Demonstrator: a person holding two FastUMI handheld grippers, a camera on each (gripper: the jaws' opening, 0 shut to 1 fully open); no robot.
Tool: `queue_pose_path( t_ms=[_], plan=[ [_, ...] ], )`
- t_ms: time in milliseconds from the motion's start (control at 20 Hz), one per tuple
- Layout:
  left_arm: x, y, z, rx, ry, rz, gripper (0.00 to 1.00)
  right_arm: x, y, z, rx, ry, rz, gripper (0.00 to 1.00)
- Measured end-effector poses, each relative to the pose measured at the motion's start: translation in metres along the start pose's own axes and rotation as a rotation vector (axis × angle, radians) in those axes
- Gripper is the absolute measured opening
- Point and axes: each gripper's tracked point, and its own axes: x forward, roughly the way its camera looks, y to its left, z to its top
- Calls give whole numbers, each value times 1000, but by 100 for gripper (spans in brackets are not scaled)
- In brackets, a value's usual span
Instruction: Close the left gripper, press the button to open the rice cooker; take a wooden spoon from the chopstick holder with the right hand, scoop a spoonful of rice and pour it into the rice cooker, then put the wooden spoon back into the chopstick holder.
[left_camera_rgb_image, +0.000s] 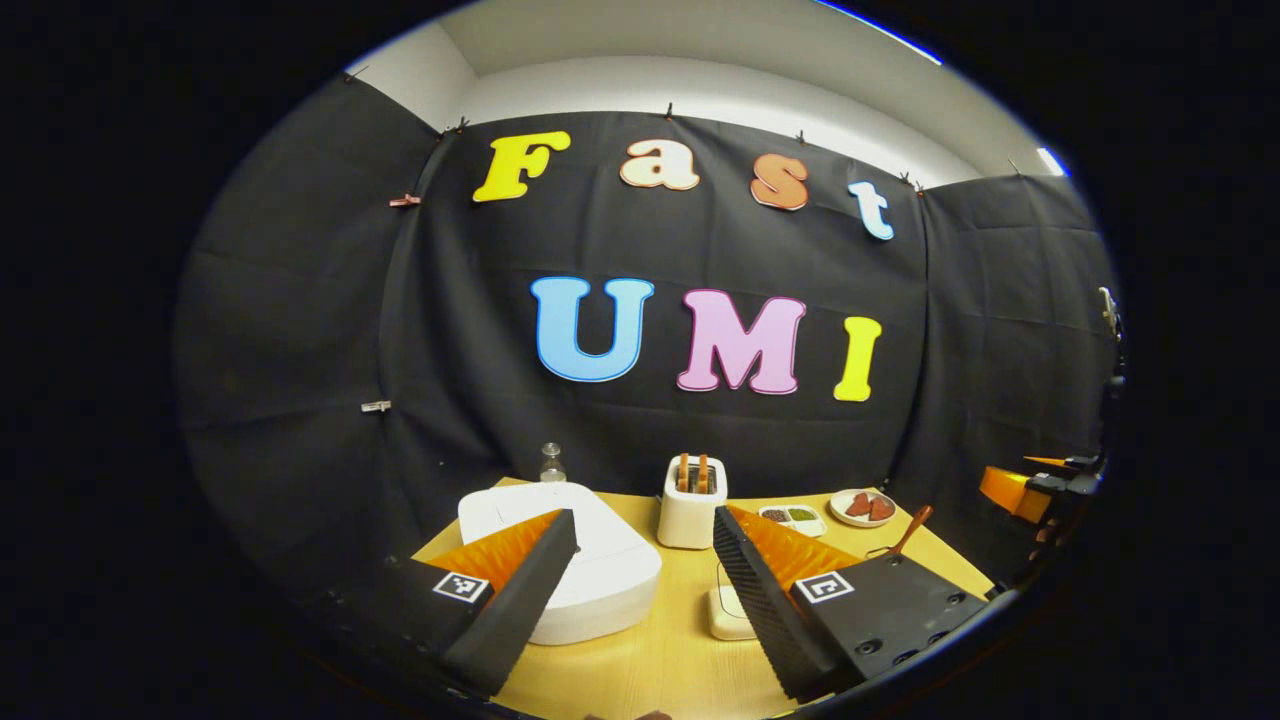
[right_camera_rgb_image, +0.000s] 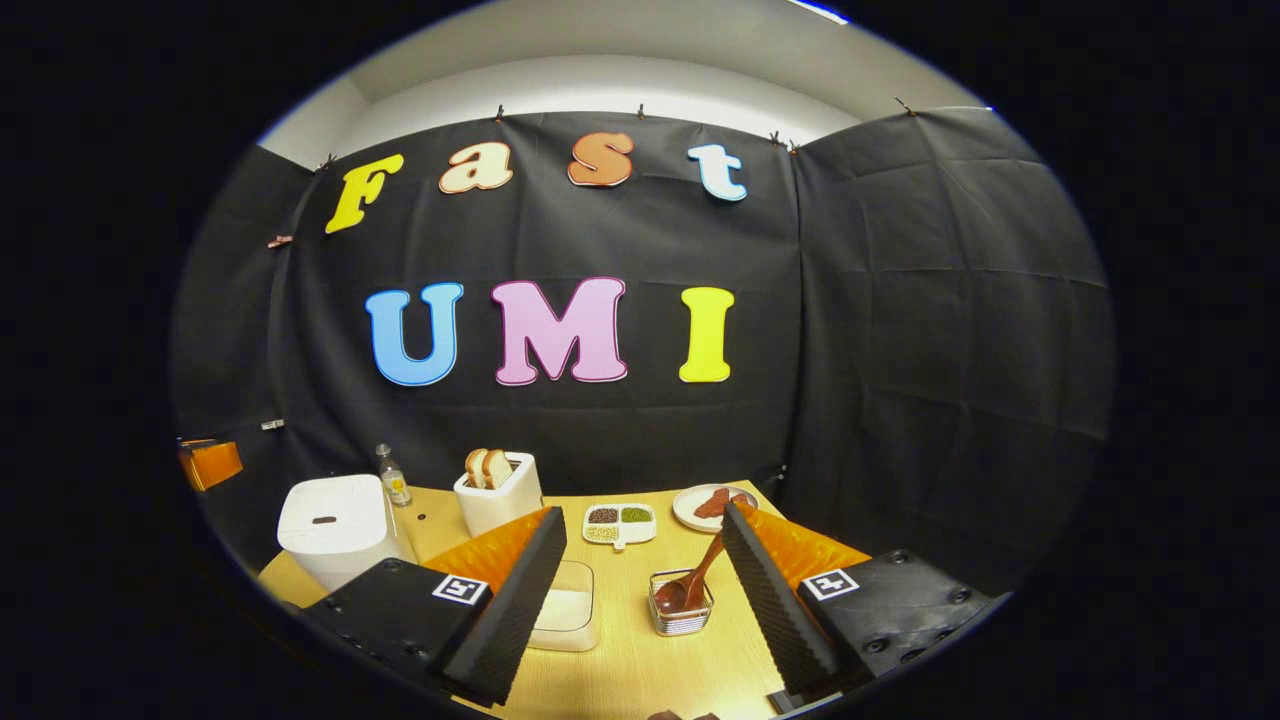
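On the wooden table (right_camera_rgb_image: 640, 660): white rice cooker (right_camera_rgb_image: 335, 530) at far left in right gripper view, lid down; same cooker seen close in left gripper view, just behind left finger. Left gripper (left_camera_rgb_image: 645, 540): jaws spread wide, holding nothing, hovering above table. Right gripper (right_camera_rgb_image: 645, 535): jaws spread wide, holding nothing. Wooden spoon (right_camera_rgb_image: 693, 582) standing tilted in the chopstick holder (right_camera_rgb_image: 681, 606), between the right gripper's fingers in view, untouched. Rice container (right_camera_rgb_image: 565, 605) beside holder, partly hidden by left finger. Farther back: toaster (right_camera_rgb_image: 497, 495) with bread slices, divided dish (right_camera_rgb_image: 619, 523), plate (right_camera_rgb_image: 712, 506), bottle (right_camera_rgb_image: 394, 476).
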Motion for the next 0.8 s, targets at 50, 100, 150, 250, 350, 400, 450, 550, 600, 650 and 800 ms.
queue_pose_path(
  t_ms=[50,100,150,250,350,400,450,550,600,650,800],
  plan=[
    [6,2,3,-7,4,6,95,8,0,2,-4,-1,7,98],
    [13,7,5,-15,4,21,95,16,-1,4,-8,-2,14,98],
    [20,13,7,-24,9,36,94,23,0,5,-12,-3,22,98],
    [35,24,7,-32,23,71,89,36,-2,6,-18,-8,32,98],
    [50,36,5,-27,43,103,81,48,-3,4,-25,-4,38,98],
    [59,43,3,-25,59,118,77,53,-4,1,-27,3,42,98],
    [67,49,1,-28,77,127,65,56,-6,0,-26,6,44,98],
    [83,57,-7,-50,113,129,51,63,-12,-2,-33,5,36,98],
    [90,60,-10,-62,131,125,46,67,-16,-4,-37,9,30,98],
    [97,65,-14,-71,151,129,35,70,-19,-6,-38,14,25,98],
    [116,74,-31,-88,204,130,24,77,-27,-14,-36,34,11,99]
  ],
)
